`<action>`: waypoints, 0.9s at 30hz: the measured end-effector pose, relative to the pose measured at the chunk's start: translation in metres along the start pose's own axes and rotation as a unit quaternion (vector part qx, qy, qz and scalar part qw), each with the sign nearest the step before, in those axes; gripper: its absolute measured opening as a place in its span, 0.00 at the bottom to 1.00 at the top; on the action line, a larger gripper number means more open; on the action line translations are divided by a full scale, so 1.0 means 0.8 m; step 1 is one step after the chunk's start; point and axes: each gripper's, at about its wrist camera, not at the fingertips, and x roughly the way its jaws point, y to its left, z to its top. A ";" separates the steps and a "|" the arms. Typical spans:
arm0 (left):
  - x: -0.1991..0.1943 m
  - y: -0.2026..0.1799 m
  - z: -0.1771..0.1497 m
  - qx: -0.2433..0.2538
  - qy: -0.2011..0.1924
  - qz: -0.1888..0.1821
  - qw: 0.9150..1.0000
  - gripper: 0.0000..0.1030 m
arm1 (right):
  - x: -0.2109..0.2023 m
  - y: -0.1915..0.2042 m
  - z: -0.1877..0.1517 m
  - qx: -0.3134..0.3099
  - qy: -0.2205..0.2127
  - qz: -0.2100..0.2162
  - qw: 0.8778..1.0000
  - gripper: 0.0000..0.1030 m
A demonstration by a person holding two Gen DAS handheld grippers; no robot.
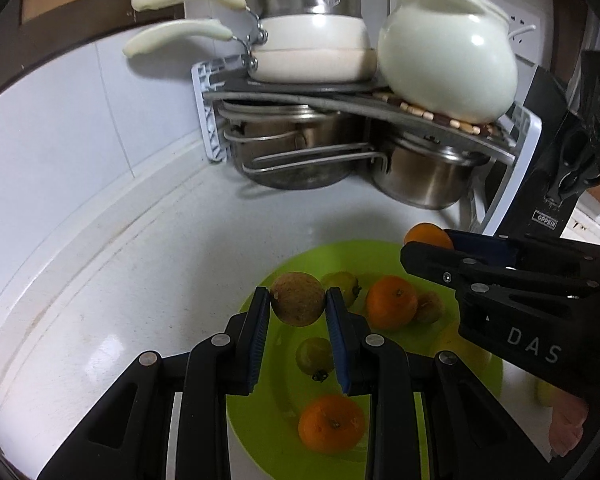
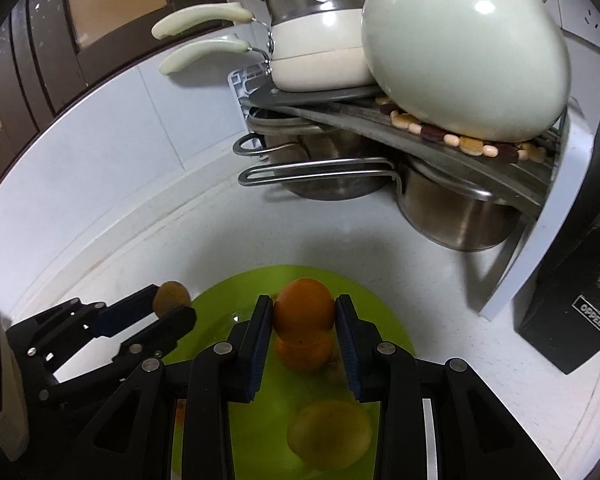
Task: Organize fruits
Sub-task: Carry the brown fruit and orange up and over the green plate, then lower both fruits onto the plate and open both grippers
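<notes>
The plate (image 1: 260, 280) lies on the counter (image 1: 120, 280) at lower centre, with several fruits (image 1: 392, 302) in it. Behind it, at the upper centre and right, a corner rack (image 1: 340, 96) carries pans (image 1: 312, 48) and a jug (image 1: 448, 60) on top, with pots (image 1: 420, 176) underneath.

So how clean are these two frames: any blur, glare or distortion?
Left wrist view: fisheye bends the counter edge; glare spots on the white jug; plate fruit sharp. Right wrist view: yellow fruit near the lens is blurred; held orange is sharp.
</notes>
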 end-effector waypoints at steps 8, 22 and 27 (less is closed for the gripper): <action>-0.006 0.011 -0.003 -0.007 -0.002 0.012 1.000 0.37 | 0.003 0.003 -0.001 -0.005 0.005 0.008 1.000 0.32; -0.062 0.026 -0.017 -0.031 -0.026 0.033 0.999 0.45 | -0.027 0.021 -0.022 -0.022 -0.001 0.019 1.000 0.41; -0.088 0.024 -0.024 -0.034 -0.041 0.034 0.998 0.47 | -0.050 0.024 -0.028 -0.028 -0.013 0.015 0.999 0.41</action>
